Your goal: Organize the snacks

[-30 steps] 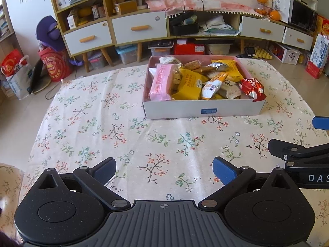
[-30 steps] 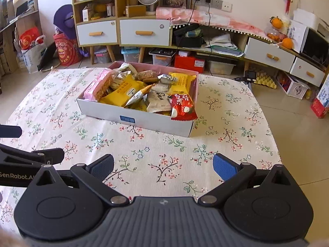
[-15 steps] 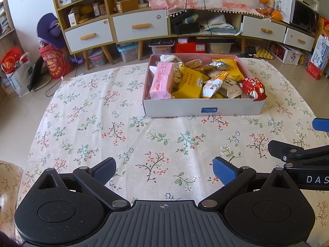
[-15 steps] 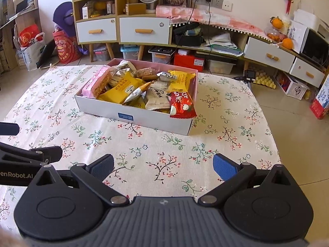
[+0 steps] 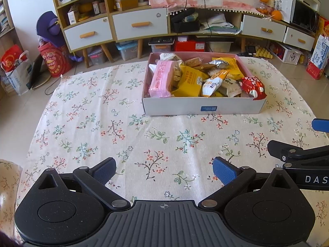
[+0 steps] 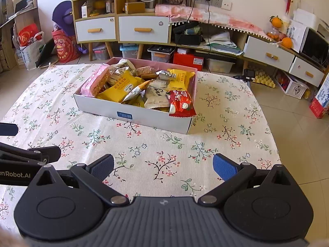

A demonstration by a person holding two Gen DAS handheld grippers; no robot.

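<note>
Nearer now, both tongs (image 5: 164, 169) (image 6: 163, 167) hang spread; only right view shows box's (image 6: 131, 113) right wall.

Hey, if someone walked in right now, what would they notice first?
An open box heaped with snack packets sits mid-table on the floral tablecloth. A red packet hangs over its near right corner, a pink one lies at its left. Both the left gripper and right gripper are open, empty.
</note>
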